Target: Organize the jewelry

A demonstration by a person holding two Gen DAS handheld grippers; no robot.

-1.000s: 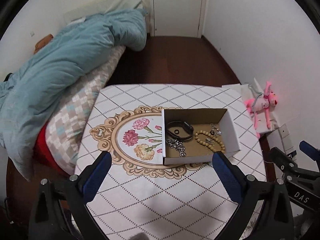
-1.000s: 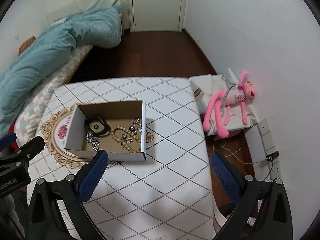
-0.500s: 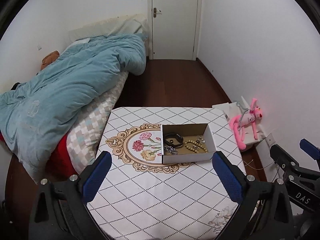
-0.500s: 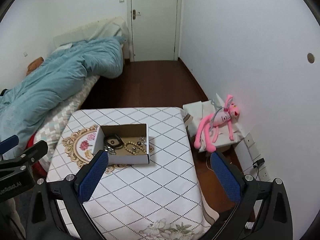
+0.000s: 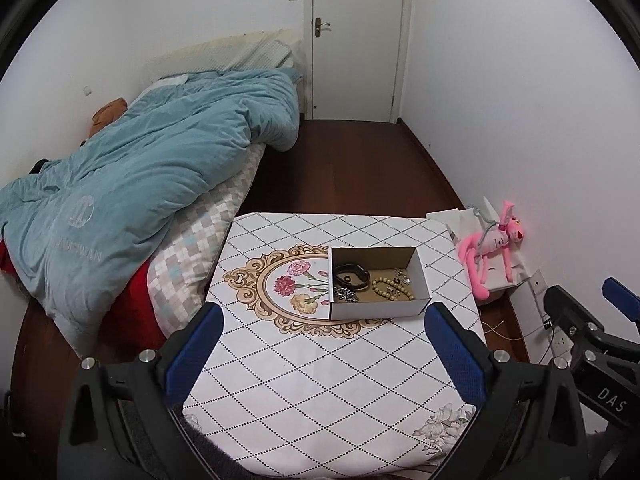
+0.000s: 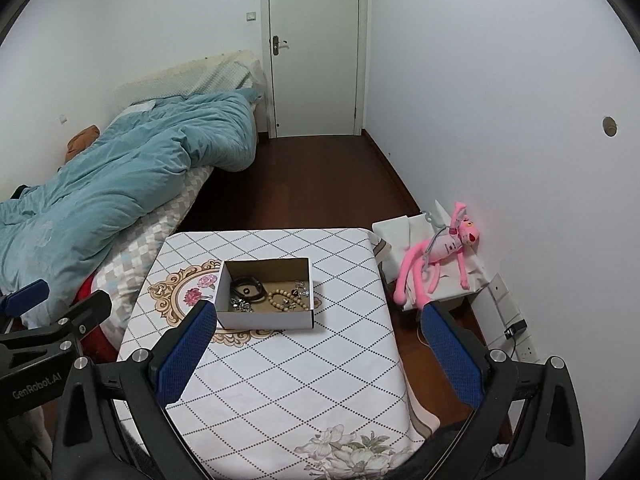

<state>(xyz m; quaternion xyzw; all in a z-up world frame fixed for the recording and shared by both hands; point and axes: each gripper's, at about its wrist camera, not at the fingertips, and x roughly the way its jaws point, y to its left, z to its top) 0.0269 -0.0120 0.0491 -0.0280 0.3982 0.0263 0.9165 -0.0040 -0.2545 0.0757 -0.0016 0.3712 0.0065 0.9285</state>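
Note:
A white cardboard box (image 5: pixel 378 309) stands on the table (image 5: pixel 320 380); it also shows in the right wrist view (image 6: pixel 266 319). Inside lie a black band (image 5: pixel 351 272), a silver chain piece (image 5: pixel 345 294), a wooden bead bracelet (image 5: pixel 390 287) and small silver charms (image 5: pixel 401 275). My left gripper (image 5: pixel 322 324) is open and empty, held high and well back from the box. My right gripper (image 6: pixel 316 322) is open and empty, also high and back; its body shows at the right in the left wrist view (image 5: pixel 592 344).
The table has a white diamond-pattern cloth with a floral oval (image 5: pixel 292 288). A bed with a teal duvet (image 5: pixel 140 176) is at the left. A pink plush toy (image 6: pixel 438 252) lies on white boxes at the right wall. Dark wood floor leads to a white door (image 6: pixel 316 48).
Both grippers have pulled up and back from the table; the box looks smaller and more of the room shows. Both stay open and empty. The box and jewelry have not moved.

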